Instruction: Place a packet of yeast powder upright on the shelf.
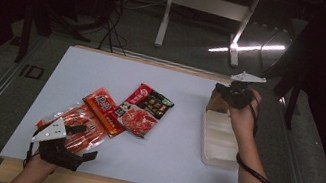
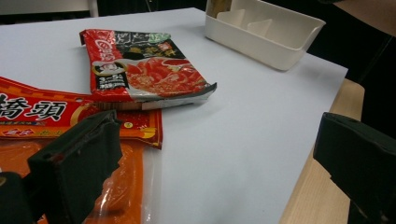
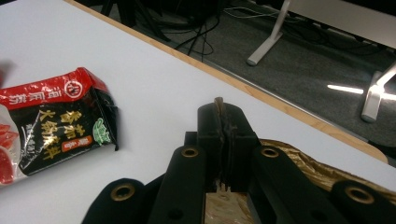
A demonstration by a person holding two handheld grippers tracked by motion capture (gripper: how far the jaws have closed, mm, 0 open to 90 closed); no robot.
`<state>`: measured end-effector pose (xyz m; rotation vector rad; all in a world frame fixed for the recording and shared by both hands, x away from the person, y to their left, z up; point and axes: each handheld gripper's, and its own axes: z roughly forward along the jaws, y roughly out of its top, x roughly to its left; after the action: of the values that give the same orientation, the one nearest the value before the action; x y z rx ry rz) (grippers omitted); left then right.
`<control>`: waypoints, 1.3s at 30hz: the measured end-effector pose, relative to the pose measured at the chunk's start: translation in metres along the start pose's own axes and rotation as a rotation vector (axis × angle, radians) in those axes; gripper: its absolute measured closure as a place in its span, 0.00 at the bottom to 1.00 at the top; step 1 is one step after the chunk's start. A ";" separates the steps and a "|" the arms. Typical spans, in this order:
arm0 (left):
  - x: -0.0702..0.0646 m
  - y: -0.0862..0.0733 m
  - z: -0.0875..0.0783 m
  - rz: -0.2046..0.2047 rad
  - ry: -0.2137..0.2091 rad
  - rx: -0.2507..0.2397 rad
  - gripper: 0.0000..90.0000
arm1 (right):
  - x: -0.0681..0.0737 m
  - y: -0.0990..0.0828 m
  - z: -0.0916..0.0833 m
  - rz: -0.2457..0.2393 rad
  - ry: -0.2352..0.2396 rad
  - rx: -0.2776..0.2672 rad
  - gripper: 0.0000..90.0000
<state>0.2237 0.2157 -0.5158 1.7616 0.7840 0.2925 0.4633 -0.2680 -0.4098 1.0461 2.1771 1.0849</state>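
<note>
1. The white tray [image 1: 218, 147] on the right side of the table [image 1: 174, 159] is the landmark; its long axis runs away from the person, and its dividers show in the left gripper view
2. The right gripper [image 1: 234, 95] sits at the tray's far end, jaws pressed together on the top edge of a gold-brown packet [image 3: 322, 175] that stands at or in that far end; whether the packet is inside the far compartment or just behind it I cannot tell
3. The left gripper [image 1: 86, 143] is well to the left of the tray, near the table's front edge, jaws spread wide and holding nothing, poised over the clear-fronted orange packet [image 1: 76, 124]
4. That orange packet lies straight ahead of the left jaws, one jaw above its surface in the left gripper view; its long axis runs diagonally up toward the tray's side
5. Judgement: a next pick from the flat pile falls to the left hand, which is far nearer it than the right
6. Count, going leftward from the tray: one red-and-black packet [image 1: 143, 111], one red packet [image 1: 103, 109] partly tucked under it, one orange packet; with the gold-brown one, four packets, one tray, two grippers
</note>
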 end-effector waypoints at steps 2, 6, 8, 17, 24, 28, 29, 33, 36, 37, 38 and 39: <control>0.000 0.000 0.000 -0.001 -0.002 0.004 0.01 | 0.003 0.003 0.003 -0.006 -0.003 0.006 0.96; 0.000 0.000 0.000 0.001 -0.002 0.002 0.01 | 0.004 0.005 0.005 0.001 -0.009 0.011 0.92; 0.000 0.000 0.000 0.001 -0.004 0.005 0.01 | 0.003 0.006 0.002 0.017 -0.007 -0.006 0.85; 0.001 -0.001 -0.001 0.001 -0.006 0.006 0.01 | 0.003 0.013 -0.017 0.035 0.002 -0.062 0.53; 0.001 -0.001 0.000 -0.003 -0.011 0.007 0.01 | 0.016 0.014 -0.032 0.060 0.040 -0.071 0.31; 0.000 -0.001 -0.001 0.001 -0.013 0.010 0.01 | 0.023 0.010 -0.041 0.082 0.061 -0.082 0.16; 0.000 -0.001 -0.001 0.001 -0.013 0.010 0.01 | 0.023 0.010 -0.041 0.082 0.061 -0.082 0.16; 0.000 -0.001 0.000 0.003 -0.018 0.012 0.01 | 0.036 -0.002 -0.047 0.073 0.088 -0.052 0.12; -0.001 -0.001 0.000 0.003 -0.019 0.011 0.01 | 0.044 -0.013 -0.054 0.107 0.112 -0.067 0.12; -0.001 -0.001 0.000 0.002 -0.020 0.010 0.01 | 0.046 -0.017 -0.057 0.117 0.116 -0.077 0.12; -0.001 -0.001 -0.001 0.002 -0.020 0.011 0.01 | 0.049 -0.021 -0.060 0.121 0.118 -0.083 0.12; -0.001 -0.001 -0.001 0.002 -0.020 0.011 0.01 | 0.051 -0.024 -0.062 0.122 0.114 -0.085 0.12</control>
<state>0.2222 0.2157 -0.5166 1.7733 0.7705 0.2722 0.3806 -0.2639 -0.3990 1.1163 2.1572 1.3095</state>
